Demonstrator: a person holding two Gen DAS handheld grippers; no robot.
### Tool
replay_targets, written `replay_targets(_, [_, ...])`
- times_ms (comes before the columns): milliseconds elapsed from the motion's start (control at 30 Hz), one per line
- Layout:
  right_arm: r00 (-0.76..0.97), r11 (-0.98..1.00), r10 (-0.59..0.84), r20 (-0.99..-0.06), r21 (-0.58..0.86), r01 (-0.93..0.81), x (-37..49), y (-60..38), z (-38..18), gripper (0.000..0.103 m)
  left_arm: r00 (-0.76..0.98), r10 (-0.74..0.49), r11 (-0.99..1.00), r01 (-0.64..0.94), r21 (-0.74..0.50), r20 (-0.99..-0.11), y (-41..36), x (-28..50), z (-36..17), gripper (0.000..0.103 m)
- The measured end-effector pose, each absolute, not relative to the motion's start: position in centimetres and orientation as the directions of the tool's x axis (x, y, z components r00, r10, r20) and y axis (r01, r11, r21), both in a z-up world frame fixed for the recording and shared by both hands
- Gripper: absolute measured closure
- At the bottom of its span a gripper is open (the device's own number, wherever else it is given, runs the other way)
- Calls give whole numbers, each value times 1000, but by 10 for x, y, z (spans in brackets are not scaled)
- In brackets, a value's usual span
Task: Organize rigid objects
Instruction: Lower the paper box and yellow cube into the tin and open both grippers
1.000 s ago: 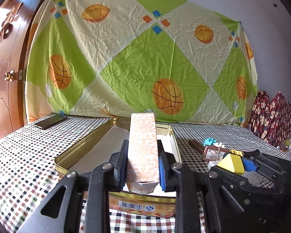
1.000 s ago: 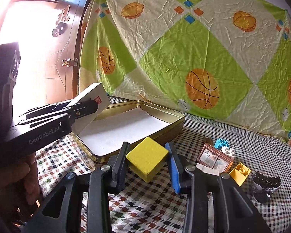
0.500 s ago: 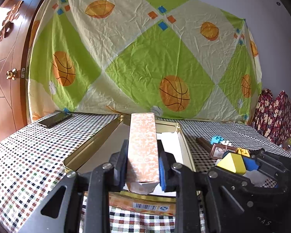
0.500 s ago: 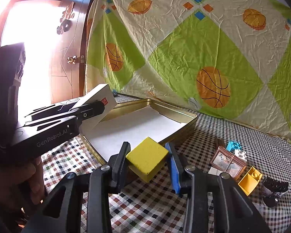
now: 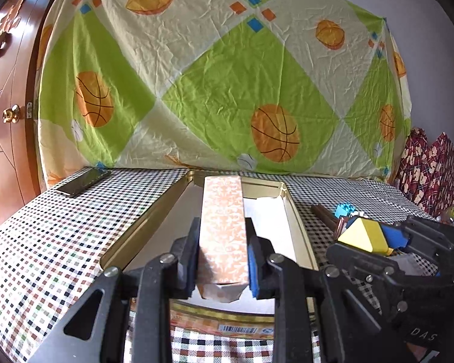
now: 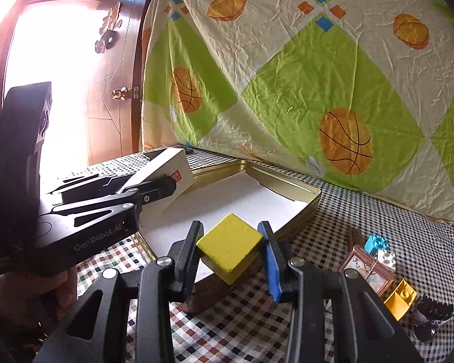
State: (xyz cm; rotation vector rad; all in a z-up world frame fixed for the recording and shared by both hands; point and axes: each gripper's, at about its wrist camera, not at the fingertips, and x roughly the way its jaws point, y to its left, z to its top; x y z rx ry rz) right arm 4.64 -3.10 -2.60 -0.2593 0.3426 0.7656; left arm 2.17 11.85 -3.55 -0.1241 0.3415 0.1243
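Green-and-cream bedsheet with basketball print (image 5: 227, 90) hangs behind a desk covered in checked cloth (image 5: 60, 227); wooden door with brass knob (image 6: 119, 93) at the left. Shallow gold metal tin with a white liner (image 6: 299, 189) sits mid-desk, open side up. Left tool (image 5: 222, 252) is clamped on an orange-and-white patterned rectangular carton (image 5: 224, 227), held tilted, far end up, over the tin's near edge; pads touch both long sides. Right tool (image 6: 230, 254) is clamped on a yellow foam cube (image 6: 230, 249), turned corner-forward, hanging over the tin's near right wall. In the right wrist view the left tool's black body, marked "GenRobot.AI", comes in from the left with the carton's white face above the tin's left rim. Loose items lie on the cloth right of the tin: small framed picture (image 6: 367, 270), light blue building brick (image 6: 376, 242), white brick (image 6: 387, 258) just beside it, yellow brick (image 6: 401, 298), black comb-like piece (image 6: 434, 310) nearest the right edge. Black phone (image 5: 83, 181) lies near the far left corner, well apart from the tin. Red patterned cushions (image 5: 426, 169) beyond the far right edge.
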Motion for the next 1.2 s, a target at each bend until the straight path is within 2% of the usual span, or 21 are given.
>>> replay_targets(200, [652, 696, 625, -429, -74, -715, 84, -18, -11, 63, 903, 85, 988, -132, -85, -421, 129, 47, -28, 79])
replay_targets(367, [620, 706, 603, -501, -27, -708, 134, 0, -5, 63, 856, 39, 990, -104, -97, -516, 140, 78, -24, 79])
replay_targets(667, [589, 733, 552, -590, 6, -680, 188, 34, -21, 63, 769, 81, 992, -126, -26, -634, 154, 130, -25, 79])
replay_targets(867, [580, 747, 524, -624, 8, -665, 205, 43, -30, 63, 742, 131, 989, -143, 35, -658, 154, 150, -24, 77])
replay_targets(900, [583, 750, 517, -627, 5, -661, 207, 44, -30, 62, 735, 145, 988, -146, 54, -662, 153, 154, -24, 76])
replay_targets(1000, [578, 759, 514, -634, 22, -651, 207, 40, -30, 38, 732, 184, 981, -180, 75, -655, 155, 154, -24, 64])
replay_targets(1033, [583, 762, 517, -626, 28, -646, 205, 35, -29, 32, 738, 176, 982, -181, 60, -652, 156, 151, -23, 58])
replay_targets(1133, [578, 757, 539, -613, 50, -652, 193, 16, -23, 31, 774, 146, 982, -188, -2, -616, 158, 135, -18, 38])
replay_targets(1200, [583, 751, 546, -602, 43, -659, 181, -3, -18, 30, 809, 136, 984, -177, -17, -572, 151, 116, -13, 34])
